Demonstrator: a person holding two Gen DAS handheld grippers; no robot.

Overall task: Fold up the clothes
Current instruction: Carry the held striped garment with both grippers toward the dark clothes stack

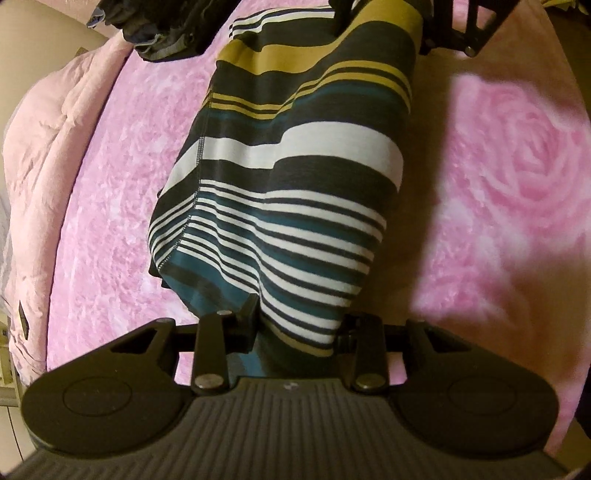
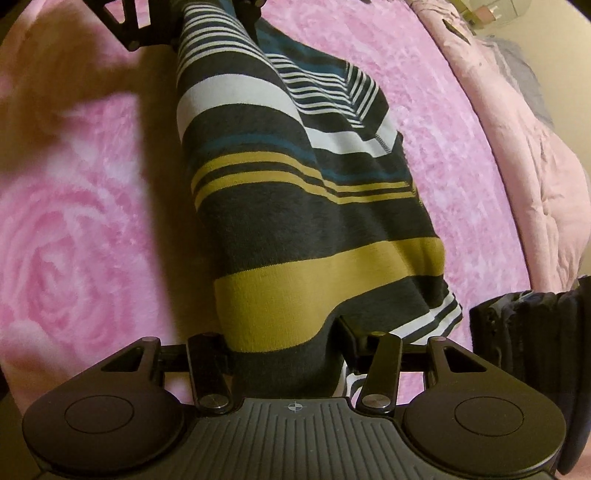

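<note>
Shirt (image 1: 288, 173) hangs stretched over the pink blanket (image 1: 122, 206); we pinch one end in each gripper, left (image 1: 295, 332) and right (image 2: 291, 354).

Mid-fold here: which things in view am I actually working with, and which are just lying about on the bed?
In the job:
- striped garment, stretched between both grippers
- left gripper, shut on its white-and-teal striped end
- right gripper, shut on its mustard-banded end

Lying about:
- pink rose-print blanket underneath
- pale pink comforter at the bed's edge
- dark clothes pile
</note>
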